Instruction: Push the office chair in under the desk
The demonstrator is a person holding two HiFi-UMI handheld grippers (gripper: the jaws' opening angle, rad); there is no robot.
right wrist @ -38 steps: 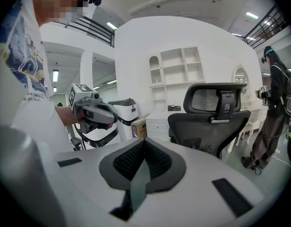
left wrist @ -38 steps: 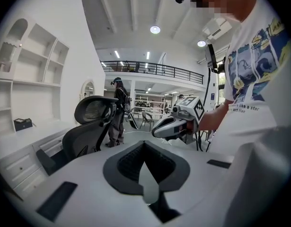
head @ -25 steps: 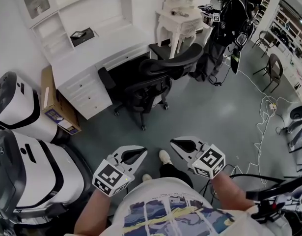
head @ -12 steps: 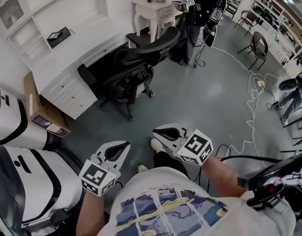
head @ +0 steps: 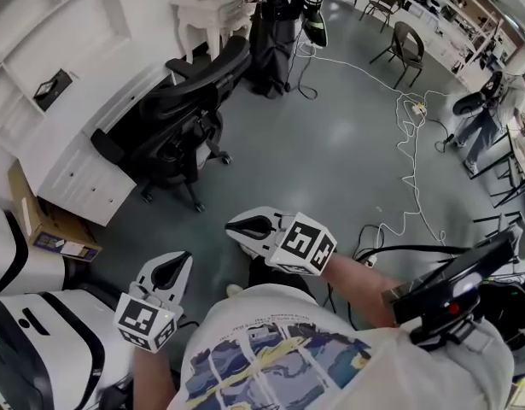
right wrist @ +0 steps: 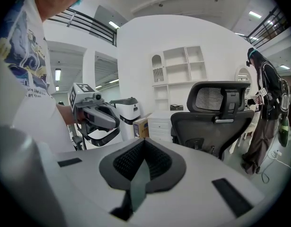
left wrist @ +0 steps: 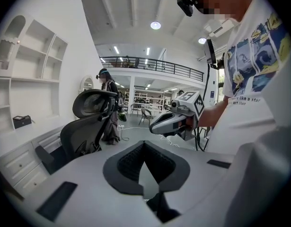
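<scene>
A black office chair stands at the front of a white desk on the far left of the room. Its seat is close against the desk edge, while its mesh back and wheeled base are out on the grey floor. On the near side, well apart from the chair, a person in a printed T-shirt holds two hand-held grippers at chest height. The left gripper and the right gripper each have their jaws pressed together with nothing between them, and both point out over the floor. A cardboard box sits against the desk's drawers, and bulky white machines fill the near left corner. At the far end a second person in dark clothes stands beside a small white table. White cables trail across the floor to the right, near spare chairs.
</scene>
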